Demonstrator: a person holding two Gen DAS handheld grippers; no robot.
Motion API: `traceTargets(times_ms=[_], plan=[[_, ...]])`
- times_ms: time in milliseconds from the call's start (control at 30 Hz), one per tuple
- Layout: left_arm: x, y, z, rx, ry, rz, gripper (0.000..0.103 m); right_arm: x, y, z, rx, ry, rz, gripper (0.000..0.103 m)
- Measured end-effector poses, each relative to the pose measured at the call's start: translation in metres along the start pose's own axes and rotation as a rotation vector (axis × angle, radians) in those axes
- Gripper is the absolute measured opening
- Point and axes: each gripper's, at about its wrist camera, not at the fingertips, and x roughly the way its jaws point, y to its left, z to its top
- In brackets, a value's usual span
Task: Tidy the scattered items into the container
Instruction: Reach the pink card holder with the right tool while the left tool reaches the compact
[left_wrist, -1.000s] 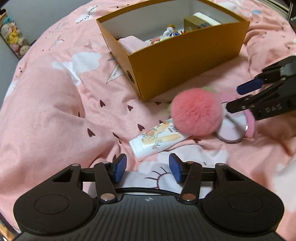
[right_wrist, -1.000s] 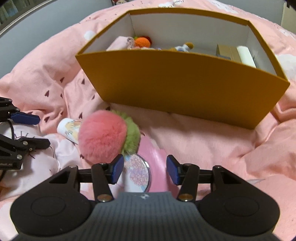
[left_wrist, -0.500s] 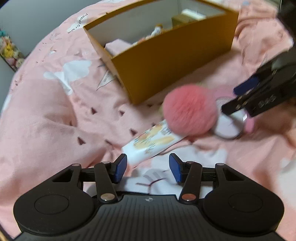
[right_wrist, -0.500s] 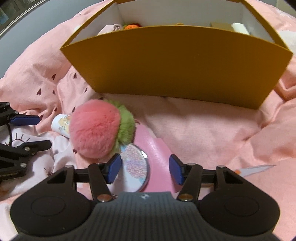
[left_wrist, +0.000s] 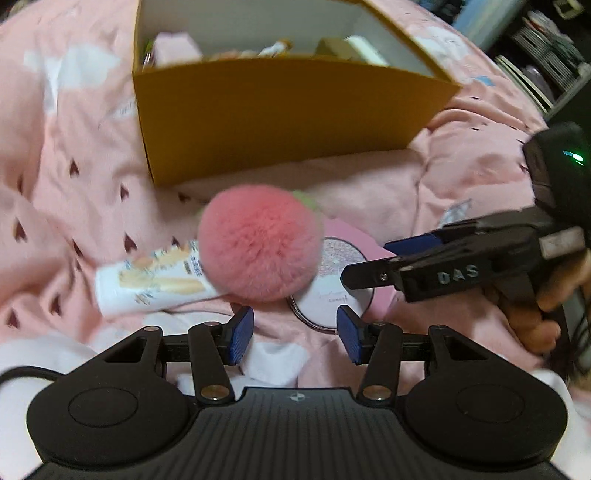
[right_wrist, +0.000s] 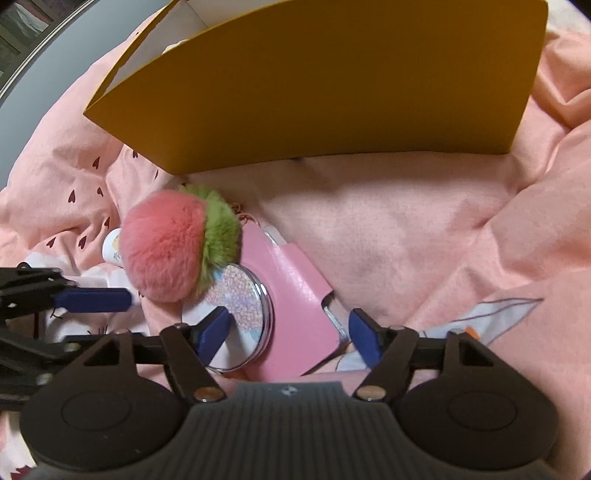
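Note:
A fluffy pink pompom with a green tuft lies on the pink bedding in front of the yellow box. It rests against a white tube and a round compact mirror. Under the mirror lies a pink case. My left gripper hovers just short of the pompom and mirror, jaws closing slightly with nothing between them. My right gripper straddles the mirror and case, jaws opening, pads touching neither. It comes in from the right in the left wrist view.
The box holds several small items and stands just behind the pile. Rumpled bedding spreads to the right. A hand holds the right gripper. Shelves stand beyond the bed.
Both grippers have come down closer to the pile and rolled. The right jaws have spread much wider around the mirror and case. The pompom, tube and mirror have stayed in place.

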Motion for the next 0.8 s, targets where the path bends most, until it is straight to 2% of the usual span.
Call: traceTargets(times_ms=[67, 167, 333, 600, 700, 800], plan=[[0.009, 0.001, 0.002, -0.02, 0.014, -0.023, 0.058, 0.003, -0.003, 0.001, 0.01, 0.003, 0.016, 0.077], [0.024, 0.0, 0.005, -0.021, 0.038, -0.016, 0.058, 0.007, -0.008, 0.005, 0.032, 0.012, 0.044, 0.079], [0.032, 0.002, 0.008, -0.023, 0.038, -0.032, 0.063, 0.002, -0.01, 0.003, 0.047, -0.006, 0.075, 0.066], [0.022, 0.004, 0.007, -0.029, -0.043, -0.048, 0.059, -0.011, -0.007, -0.003, 0.054, -0.018, 0.093, 0.047], [0.019, 0.004, 0.008, -0.025, -0.057, -0.055, 0.06, -0.02, -0.013, -0.006, 0.071, -0.022, 0.141, 0.041], [0.013, 0.003, 0.007, -0.02, -0.072, -0.053, 0.06, -0.027, -0.018, -0.008, 0.097, -0.041, 0.211, 0.041]])
